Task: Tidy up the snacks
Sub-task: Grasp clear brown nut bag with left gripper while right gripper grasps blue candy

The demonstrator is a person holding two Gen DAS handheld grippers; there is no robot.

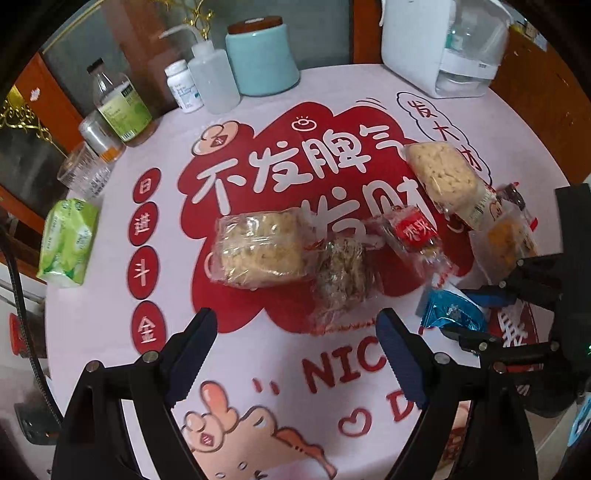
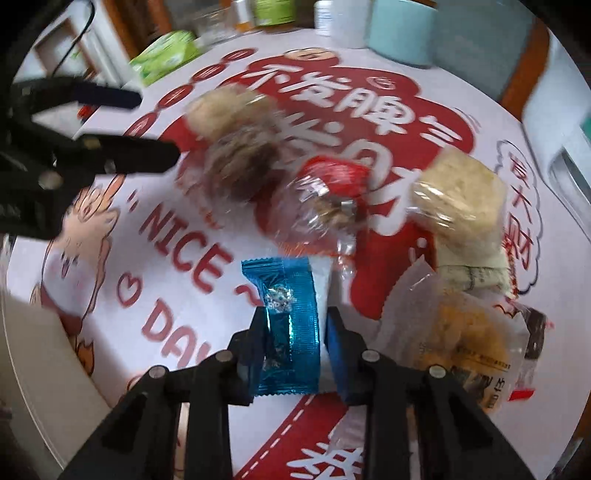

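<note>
Six wrapped snacks are being displayed on the table (image 1: 110, 332), spread around the red-labelled packet (image 1: 412, 236). Just in front of that packet, the blue foil snack (image 2: 291, 332) is being clasped by the right claw (image 2: 295, 332). Left of the blue foil snack, the left claw (image 1: 295, 354) is being held spread wide above bare cloth, nothing between its fingers.

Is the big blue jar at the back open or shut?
Shut. The blue jar stands upright with its dark lid on top.
</note>
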